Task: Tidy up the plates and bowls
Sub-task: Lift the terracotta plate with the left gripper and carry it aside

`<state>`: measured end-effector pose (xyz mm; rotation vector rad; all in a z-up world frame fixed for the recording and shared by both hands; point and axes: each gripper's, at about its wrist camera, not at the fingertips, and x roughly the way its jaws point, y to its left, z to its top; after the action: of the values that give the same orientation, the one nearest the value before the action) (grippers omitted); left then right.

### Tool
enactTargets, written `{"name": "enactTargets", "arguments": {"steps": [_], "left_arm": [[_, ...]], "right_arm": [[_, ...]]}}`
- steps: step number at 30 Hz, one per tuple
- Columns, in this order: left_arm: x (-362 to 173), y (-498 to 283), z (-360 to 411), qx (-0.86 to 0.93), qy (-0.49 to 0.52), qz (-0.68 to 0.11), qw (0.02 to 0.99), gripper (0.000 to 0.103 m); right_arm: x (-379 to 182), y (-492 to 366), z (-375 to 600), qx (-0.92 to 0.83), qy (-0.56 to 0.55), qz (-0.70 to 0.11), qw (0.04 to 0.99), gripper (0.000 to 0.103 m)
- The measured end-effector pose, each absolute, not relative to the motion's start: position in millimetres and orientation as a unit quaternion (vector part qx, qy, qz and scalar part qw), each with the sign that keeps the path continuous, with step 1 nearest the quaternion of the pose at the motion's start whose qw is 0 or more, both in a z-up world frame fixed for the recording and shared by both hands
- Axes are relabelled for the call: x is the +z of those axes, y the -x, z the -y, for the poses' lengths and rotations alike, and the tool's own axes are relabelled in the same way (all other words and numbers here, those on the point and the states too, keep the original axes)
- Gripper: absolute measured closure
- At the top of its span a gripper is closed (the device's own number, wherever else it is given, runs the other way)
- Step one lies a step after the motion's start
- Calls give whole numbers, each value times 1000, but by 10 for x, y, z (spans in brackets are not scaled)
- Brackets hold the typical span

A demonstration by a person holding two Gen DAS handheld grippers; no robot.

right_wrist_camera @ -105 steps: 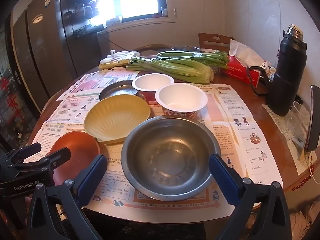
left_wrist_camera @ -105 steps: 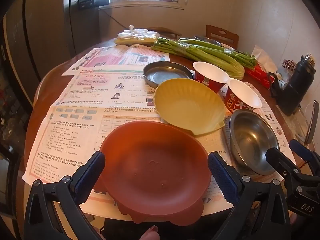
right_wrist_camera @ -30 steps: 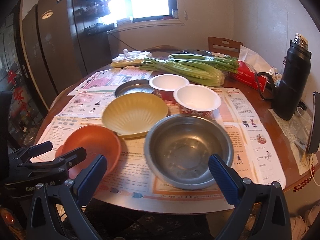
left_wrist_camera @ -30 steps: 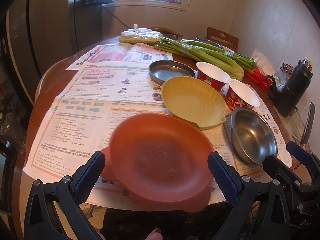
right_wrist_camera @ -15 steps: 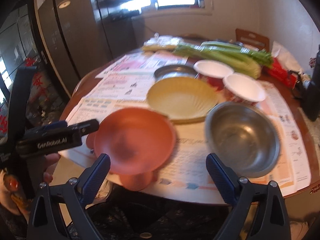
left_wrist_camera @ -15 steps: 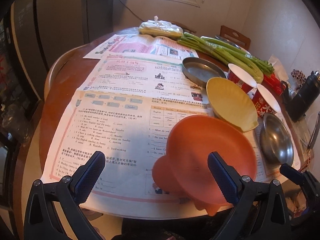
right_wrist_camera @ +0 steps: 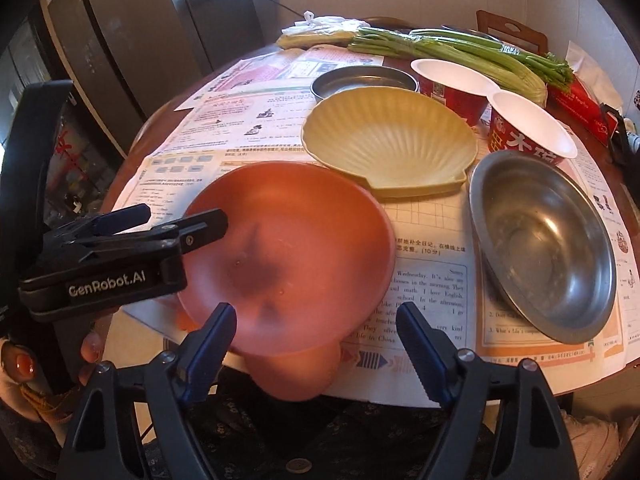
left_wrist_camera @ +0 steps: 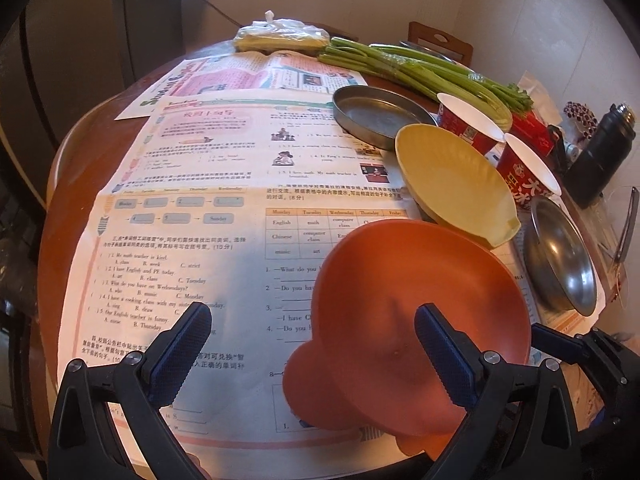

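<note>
An orange plate (right_wrist_camera: 288, 248) with lobed tabs lies at the table's near edge on newspaper. My right gripper (right_wrist_camera: 318, 340) hangs over its near rim, one finger on each side of the rim. The jaws are closing and the pads stand clear of the plate. My left gripper (left_wrist_camera: 312, 356) is open over the newspaper, with its right finger (left_wrist_camera: 444, 360) above the orange plate (left_wrist_camera: 420, 300). From the right wrist view the left gripper (right_wrist_camera: 184, 216) reaches over the plate's left rim. A yellow shell plate (right_wrist_camera: 388, 148) and a steel bowl (right_wrist_camera: 540, 244) lie beyond.
A shallow steel pan (right_wrist_camera: 360, 80) and two red paper bowls (right_wrist_camera: 452, 76) (right_wrist_camera: 532, 132) stand behind the shell plate. Celery (right_wrist_camera: 460, 56) and a black flask (left_wrist_camera: 600, 156) are at the back. Newspaper (left_wrist_camera: 192, 208) covers the round wooden table (left_wrist_camera: 68, 216). A hand holds the left gripper.
Both grippers swung left and sank toward the orange plate. The right one, earlier over the steel bowl, now straddles the plate's near rim with narrower jaws.
</note>
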<state>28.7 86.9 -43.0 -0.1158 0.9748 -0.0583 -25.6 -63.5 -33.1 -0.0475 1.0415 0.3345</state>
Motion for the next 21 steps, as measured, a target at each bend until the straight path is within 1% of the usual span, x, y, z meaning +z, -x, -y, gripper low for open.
{"name": "enactTargets", "arguments": {"steps": [1,3,6,7,8,9,10,11,12,14,17,21], "left_arm": [[-437,-298,-850,-30,52,-469,881,2],[-452,-319,-828,-34,47,-473,879,6],[-468,-352,-797,-39,47,-477,877,6],[-470,-358,-792,-40,46,-477,877,8],[-473,-355,-779,-43,45,-477,876,16],[-484,-359,-771,-50,47,-481,874,21],[-500,-365,-773,-56,52,-487,870,31],[-523,-372,-773,-62,57,-492,867,36],[-534,-371,-763,-64,56,-492,866,36],[-527,-357,-746,-68,54,-490,867,47],[-513,-339,-772,-69,63,-490,867,50],[-451,-306,-862,-61,72,-483,870,51]], "right_arm": [[-345,227,636,154,22,-496,854,21],[-365,182,634,151,24,-497,854,21],[-398,120,615,154,29,-498,853,21],[-407,111,611,155,30,-498,852,21],[-414,101,610,157,30,-497,853,22],[-417,95,609,160,30,-496,853,23],[-421,83,610,163,30,-495,853,24],[-425,74,608,166,31,-494,853,25],[-426,68,605,170,31,-493,853,25],[-428,56,587,182,30,-490,852,25],[-435,41,553,185,35,-492,850,25],[-409,22,481,197,45,-490,848,25]]}}
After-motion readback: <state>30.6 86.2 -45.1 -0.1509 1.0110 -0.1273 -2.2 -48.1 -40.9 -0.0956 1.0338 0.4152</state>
